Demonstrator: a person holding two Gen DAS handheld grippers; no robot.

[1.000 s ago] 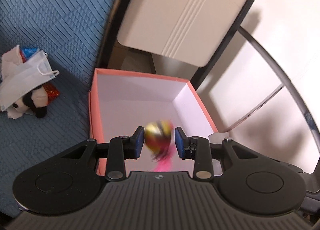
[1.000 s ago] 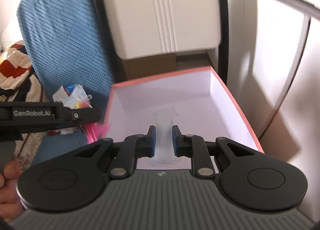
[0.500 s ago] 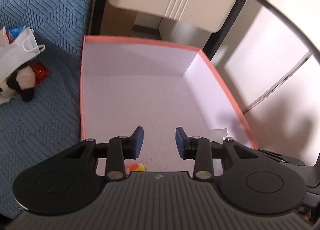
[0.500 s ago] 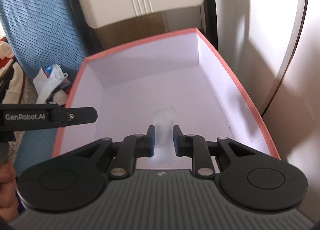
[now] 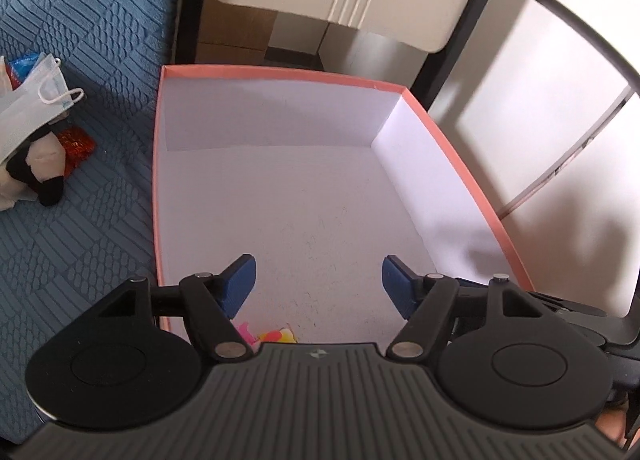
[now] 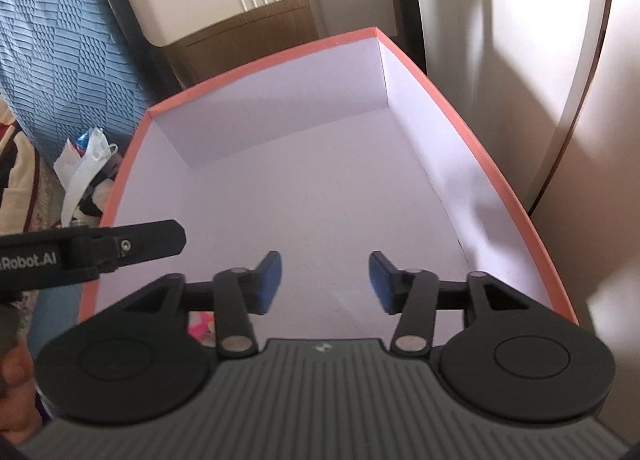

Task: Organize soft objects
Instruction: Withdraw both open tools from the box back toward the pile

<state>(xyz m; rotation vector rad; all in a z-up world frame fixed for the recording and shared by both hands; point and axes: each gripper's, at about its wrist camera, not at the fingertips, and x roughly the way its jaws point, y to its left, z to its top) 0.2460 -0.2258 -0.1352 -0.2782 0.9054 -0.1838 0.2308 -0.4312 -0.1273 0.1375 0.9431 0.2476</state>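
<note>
Blue quilted bedding (image 5: 80, 219) is seen to the left, and on it one shallow box (image 5: 280, 73) with a salmon-pink rim and white inside is set, its right side toward a pale wall and a dark curved frame. One box only is counted, and its white floor is almost wholly bare.

At the near edge of the box floor, a small pink and yellow soft item (image 5: 276, 336) is glimpsed just under the left gripper (image 5: 318, 286); the same pink is caught in the right wrist view at the near left corner (image 6: 202, 324). Whether this is one thing or several cannot be told, since most of it is hidden by the gripper bodies. No other item inside is shown.

Both tongs are spread and their jaws are opening, with nothing between the blue pads of the left gripper nor of the right gripper (image 6: 326, 280). Both are held above the box interior, angled downward.

Beside the box, well apart from it on the bedding, a small pile is left: one white face mask (image 5: 32, 107), one black and white plush toy (image 5: 38, 167), one red shiny packet (image 5: 76, 143), and a blue and red scrap (image 5: 22, 65) under the mask. The task is judged to be at an early stage, with this pile yet to be gathered
</note>
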